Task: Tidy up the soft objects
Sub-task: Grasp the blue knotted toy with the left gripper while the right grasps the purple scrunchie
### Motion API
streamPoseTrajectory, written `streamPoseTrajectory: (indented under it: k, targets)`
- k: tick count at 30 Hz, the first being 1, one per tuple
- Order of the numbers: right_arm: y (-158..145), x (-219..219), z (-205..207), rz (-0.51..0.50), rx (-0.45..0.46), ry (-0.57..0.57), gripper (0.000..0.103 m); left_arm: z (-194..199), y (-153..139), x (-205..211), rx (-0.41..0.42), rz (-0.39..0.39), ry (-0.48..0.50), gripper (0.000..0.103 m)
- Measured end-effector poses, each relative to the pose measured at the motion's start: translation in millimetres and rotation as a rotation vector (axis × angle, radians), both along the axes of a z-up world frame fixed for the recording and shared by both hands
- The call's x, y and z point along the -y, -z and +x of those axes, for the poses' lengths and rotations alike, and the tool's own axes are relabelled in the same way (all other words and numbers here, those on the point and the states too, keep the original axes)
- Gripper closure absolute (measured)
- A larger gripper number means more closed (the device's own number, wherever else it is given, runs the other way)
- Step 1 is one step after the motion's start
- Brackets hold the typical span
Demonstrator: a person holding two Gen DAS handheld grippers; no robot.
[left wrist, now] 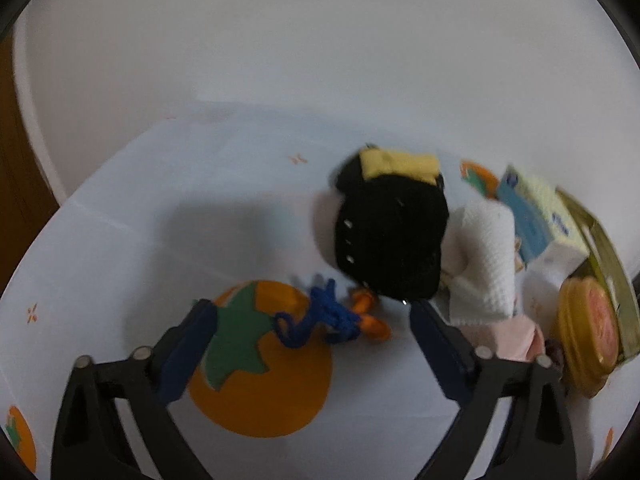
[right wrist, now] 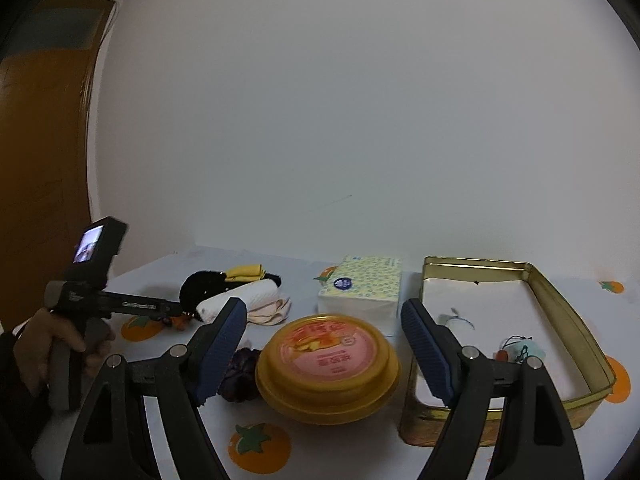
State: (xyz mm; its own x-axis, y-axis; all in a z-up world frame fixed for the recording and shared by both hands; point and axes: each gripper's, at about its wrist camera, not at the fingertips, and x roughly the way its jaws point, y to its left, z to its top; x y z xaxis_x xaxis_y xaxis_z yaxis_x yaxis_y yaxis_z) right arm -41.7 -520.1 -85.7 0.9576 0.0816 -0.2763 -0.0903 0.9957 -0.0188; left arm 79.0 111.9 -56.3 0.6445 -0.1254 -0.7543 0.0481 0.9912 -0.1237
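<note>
A: Soft things mostly sit outside the gold tin (right wrist: 560, 320) for now. Nearest the left gripper (left wrist: 312, 320), whose fingers stand spread and empty, lies a blue-and-orange yarn trinket (left wrist: 332, 320); at twelve o'clock from it is the black plush (left wrist: 390, 236) with a yellow cloth (left wrist: 400, 164) on top.

B: And inside the tin?

A: One small teal trinket (right wrist: 520, 350) at its near end, it seems. The right gripper (right wrist: 324, 344) is released too, hovering over a round lidded tub (right wrist: 328, 364).

B: Obstacles?

A: That tub and the tissue pack (right wrist: 360, 288) stand between the white towel (right wrist: 236, 300), pink cloth (right wrist: 272, 310) and the tin; a dark scrunchie (right wrist: 240, 376) waits at nine o'clock of the tub on the worktop (right wrist: 360, 440).
</note>
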Motion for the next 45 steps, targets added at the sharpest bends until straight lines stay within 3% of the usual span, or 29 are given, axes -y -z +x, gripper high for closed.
streamPoseTrajectory:
  k: [4,7,9,10,13,16,18,21,27,36,42,44,45]
  targets:
    - [1.5,-3.8,-1.6,0.003,-0.008,-0.004,0.022,6.0,7.4,18.7,-0.041,0.062,0.039,0.021]
    - [2.7,-3.9,-0.6,0.038,-0.047,-0.027,0.022,5.1,6.5,17.0,-0.028,0.054,0.035,0.042]
    - [5.3,-5.7,4.4,0.070,-0.090,-0.057,0.022,3.1,5.1,13.7,-0.019,0.041,0.034,0.070]
    - [6.7,-8.7,4.9,0.085,-0.117,-0.072,0.022,2.9,5.2,13.3,-0.017,0.034,0.037,0.078]
    - [14.0,-24.1,6.2,0.127,-0.207,-0.139,0.026,7.1,6.2,12.7,-0.018,0.008,0.045,0.090]
    - [21.3,-38.2,8.3,0.149,-0.274,-0.187,0.039,3.3,2.3,-0.7,0.000,-0.043,0.029,0.092]
    - [30.7,-44.8,15.8,0.203,-0.358,-0.218,0.042,-0.1,-2.3,-6.6,0.036,-0.089,0.025,0.092]
    - [47.8,-50.9,34.0,0.261,-0.474,-0.230,0.043,-9.3,-12.6,-13.1,0.117,-0.104,0.034,0.092]
    - [66.3,-46.2,56.6,0.325,-0.588,-0.138,0.042,-14.9,-29.8,-34.3,0.211,-0.179,-0.015,0.092]
    - [64.7,-53.4,89.5,0.365,-0.563,-0.033,0.042,-16.8,-31.9,-36.7,0.221,-0.199,-0.010,0.092]
    - [64.8,-65.5,104.0,0.348,-0.564,-0.027,0.043,-18.0,-29.4,-35.4,0.218,-0.192,0.001,0.092]
    - [65.8,-64.1,103.0,0.364,-0.579,-0.053,0.076,-17.9,-28.4,-35.3,0.215,-0.188,0.004,0.092]
    - [69.5,-63.6,105.1,0.378,-0.599,-0.076,0.082,-18.3,-28.3,-35.7,0.214,-0.185,0.004,0.092]
